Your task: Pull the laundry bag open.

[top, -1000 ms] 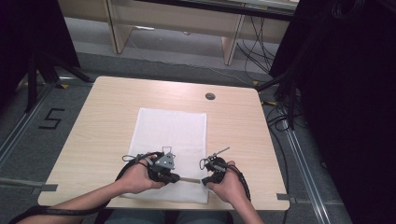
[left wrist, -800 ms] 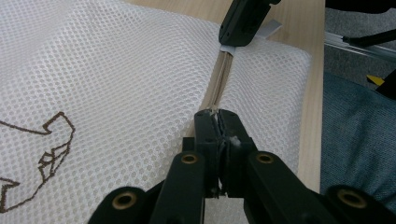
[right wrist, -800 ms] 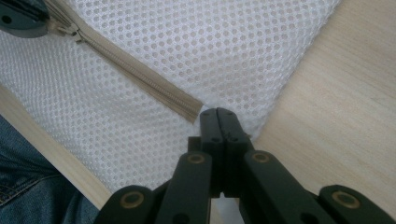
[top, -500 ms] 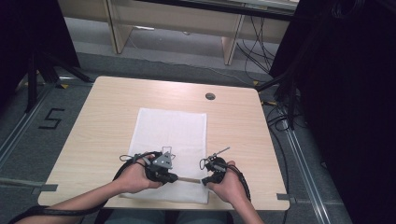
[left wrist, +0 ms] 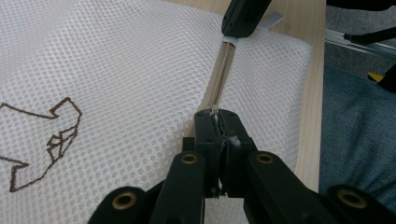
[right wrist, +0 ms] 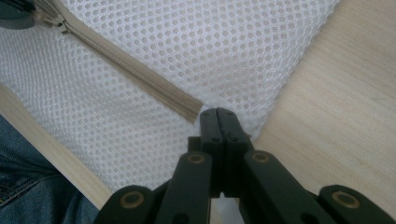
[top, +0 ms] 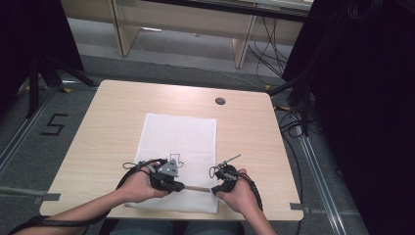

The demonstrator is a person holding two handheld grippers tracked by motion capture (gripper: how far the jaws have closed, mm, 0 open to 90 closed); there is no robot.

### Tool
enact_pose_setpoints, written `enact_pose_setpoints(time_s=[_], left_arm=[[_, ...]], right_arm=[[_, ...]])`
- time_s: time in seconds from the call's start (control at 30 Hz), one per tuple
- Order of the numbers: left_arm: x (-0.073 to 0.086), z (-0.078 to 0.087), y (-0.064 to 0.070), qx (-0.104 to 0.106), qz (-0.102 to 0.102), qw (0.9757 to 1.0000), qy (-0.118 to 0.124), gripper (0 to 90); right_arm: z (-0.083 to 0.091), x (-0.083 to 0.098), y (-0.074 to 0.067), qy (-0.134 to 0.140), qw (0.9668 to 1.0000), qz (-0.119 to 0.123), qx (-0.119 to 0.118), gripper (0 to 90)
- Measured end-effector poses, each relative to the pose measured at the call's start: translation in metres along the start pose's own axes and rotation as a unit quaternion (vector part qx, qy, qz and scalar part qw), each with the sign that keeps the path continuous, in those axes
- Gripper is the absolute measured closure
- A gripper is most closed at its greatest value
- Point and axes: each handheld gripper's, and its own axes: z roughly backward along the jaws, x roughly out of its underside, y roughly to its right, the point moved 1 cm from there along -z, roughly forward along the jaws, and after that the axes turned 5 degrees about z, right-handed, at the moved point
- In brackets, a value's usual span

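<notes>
Found the bag [top: 178, 137], white mesh, flat on the counter [top: 107, 127], low in the middle of the high view, with its near edge at the counter's near rim. Saw the zip [top: 198, 188] running along that near edge, long axis left to right across the frame, straight from one tool to the other.

Had the left tool [top: 182, 186] pressed together on the zip at the lower centre of the left gripper view [left wrist: 218, 119], pinching a small pale piece there. Judged that piece to be the slider's pull, though too buried between the jaws to be sure. From there traced the zip [left wrist: 224, 70] up to the top of that frame, ending under the right tool [left wrist: 243, 18].

Had the right tool [top: 214, 189] likewise pressed together [right wrist: 217, 114], pinching the zip's end and the mesh at the bag's corner, beside bare counter at the right of that frame. Traced the zip [right wrist: 130, 70] slanting off to the upper left, to the slider [right wrist: 53, 21].

Judged the coming move to turn on that line: slider at the left tool, anchored end at the right tool, teeth between them looking meshed. Expected any pull to go along the zip's axis, with the right tool holding the bag taut. Could not tell whether toward or away from it.
</notes>
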Motion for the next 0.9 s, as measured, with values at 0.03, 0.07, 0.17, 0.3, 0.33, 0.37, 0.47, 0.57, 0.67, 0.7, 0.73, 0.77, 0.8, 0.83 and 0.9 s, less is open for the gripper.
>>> enact_pose_setpoints(time_s=[0.03, 0.07, 0.17, 0.3, 0.33, 0.37, 0.47, 0.57, 0.67, 0.7, 0.73, 0.77, 0.8, 0.83, 0.9], left_arm=[[-0.0001, 0.0015, -0.0021, -0.004, -0.014, 0.9999, -0.005, 87.0], [0.0008, 0.0013, -0.0007, -0.002, 0.001, 1.0, 0.0, 87.0], [0.0023, 0.0023, -0.0011, -0.002, 0.003, 1.0, 0.0, 87.0], [0.0038, 0.0051, -0.0045, -0.004, -0.013, 0.9999, -0.006, 87.0], [0.0048, 0.0045, -0.0031, 0.0, 0.003, 1.0, -0.002, 87.1], [0.0046, 0.0046, -0.0034, -0.001, -0.003, 1.0, 0.001, 87.0], [0.0055, 0.0059, -0.0035, -0.003, 0.001, 1.0, 0.0, 87.0], [0.0066, 0.0071, -0.004, -0.001, 0.01, 1.0, 0.002, 87.0], [0.0069, 0.0085, -0.0052, -0.004, -0.002, 1.0, -0.002, 87.0], [0.0075, 0.0086, -0.0044, -0.004, 0.007, 1.0, 0.0, 87.0], [0.0072, 0.0094, -0.0055, -0.004, -0.003, 1.0, -0.002, 87.0], [0.0079, 0.0093, -0.0045, -0.004, 0.007, 1.0, -0.001, 87.0], [0.0081, 0.0098, -0.0046, -0.004, 0.007, 1.0, 0.0, 87.0], [0.008, 0.0104, -0.0055, -0.004, -0.002, 1.0, 0.0, 87.0], [0.0085, 0.0111, -0.0054, -0.005, -0.001, 1.0, -0.002, 87.0]], right_arm=[[0.0001, 0.0, 0.0, 0.0, 1.0, 0.0, 0.0, 90.0], [0.0006, 0.0001, -0.0009, -0.004, 1.0, -0.007, 0.0, 90.0], [0.0004, -0.0002, -0.001, -0.002, 1.0, -0.005, 0.001, 90.0], [0.0001, -0.0002, 0.0, -0.001, 1.0, 0.0, 0.0, 90.0], [0.0003, -0.0002, -0.0003, -0.001, 1.0, 0.0, 0.0, 90.0], [0.0001, -0.0002, 0.0, -0.001, 1.0, 0.0, 0.0, 90.0], [0.001, -0.0005, 0.0001, -0.007, 1.0, 0.002, 0.001, 90.0], [0.0003, -0.0003, 0.0001, -0.003, 1.0, 0.001, 0.0, 90.0], [0.0, -0.0003, -0.0001, -0.001, 1.0, 0.0, 0.0, 90.0], [0.0009, -0.0006, 0.0001, -0.007, 1.0, 0.001, 0.001, 90.0], [0.0009, -0.0005, 0.0002, -0.006, 1.0, 0.002, 0.001, 90.0], [0.0009, -0.0005, 0.0002, -0.007, 1.0, 0.002, 0.001, 90.0], [0.0, -0.0002, 0.0, -0.001, 1.0, 0.0, 0.0, 90.0], [0.0001, -0.0003, 0.0, -0.001, 1.0, 0.0, 0.0, 90.0], [0.0008, -0.0005, 0.0002, -0.007, 1.0, 0.001, 0.002, 90.0]])
